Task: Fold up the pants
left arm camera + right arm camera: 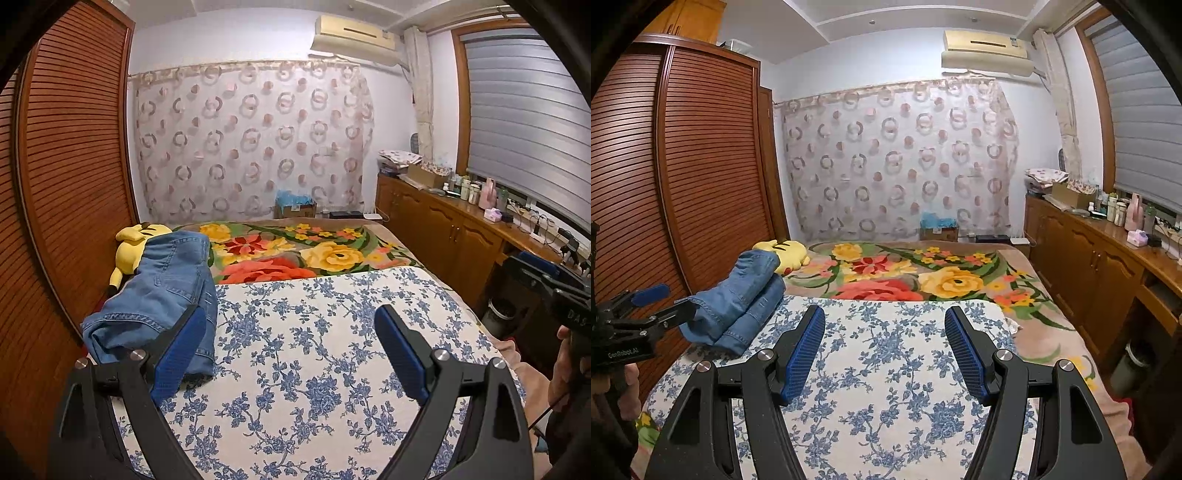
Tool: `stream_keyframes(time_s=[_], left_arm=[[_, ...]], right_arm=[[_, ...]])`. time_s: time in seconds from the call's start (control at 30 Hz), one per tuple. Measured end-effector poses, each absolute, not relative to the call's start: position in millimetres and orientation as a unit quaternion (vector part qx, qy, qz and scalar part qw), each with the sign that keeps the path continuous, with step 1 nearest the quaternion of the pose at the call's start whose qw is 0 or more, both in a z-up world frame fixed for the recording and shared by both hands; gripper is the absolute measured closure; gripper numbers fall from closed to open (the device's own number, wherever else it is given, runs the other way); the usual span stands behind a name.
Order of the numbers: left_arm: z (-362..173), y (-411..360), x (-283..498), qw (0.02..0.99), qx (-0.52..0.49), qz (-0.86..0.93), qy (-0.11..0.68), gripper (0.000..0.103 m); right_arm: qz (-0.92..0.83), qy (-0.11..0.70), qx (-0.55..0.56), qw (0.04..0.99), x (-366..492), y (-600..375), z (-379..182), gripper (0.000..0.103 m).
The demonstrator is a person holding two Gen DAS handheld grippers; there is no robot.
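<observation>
The blue denim pants (162, 291) lie folded in a thick bundle at the left edge of the bed, on the blue-flowered white sheet (314, 350). My left gripper (291, 328) is open and empty above the sheet, its left finger just in front of the pants. In the right wrist view the pants (738, 306) lie to the left, and my right gripper (884, 325) is open and empty over the sheet (886, 369). The left gripper (661, 302) shows there at the far left, open, beside the pants' near end.
A yellow plush toy (135, 243) lies behind the pants. A bright floral blanket (314, 251) covers the far half of the bed. A slatted wooden wardrobe (66, 166) stands close on the left. A wooden cabinet (443, 221) with bottles runs along the right.
</observation>
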State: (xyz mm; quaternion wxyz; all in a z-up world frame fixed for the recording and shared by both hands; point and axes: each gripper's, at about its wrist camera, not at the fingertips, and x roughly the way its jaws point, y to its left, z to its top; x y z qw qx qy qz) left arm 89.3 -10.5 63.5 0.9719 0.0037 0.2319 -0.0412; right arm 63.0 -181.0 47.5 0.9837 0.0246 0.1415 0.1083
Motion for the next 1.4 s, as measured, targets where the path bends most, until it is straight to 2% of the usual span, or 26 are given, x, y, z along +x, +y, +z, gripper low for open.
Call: stream_keyframes(time_s=[1.4], left_arm=[[72, -15, 87, 0.975, -0.005, -0.032, 0.219, 0.010]], right_arm=[[0.108, 0.137, 0.019, 0.984, 69, -188, 47, 0.034]])
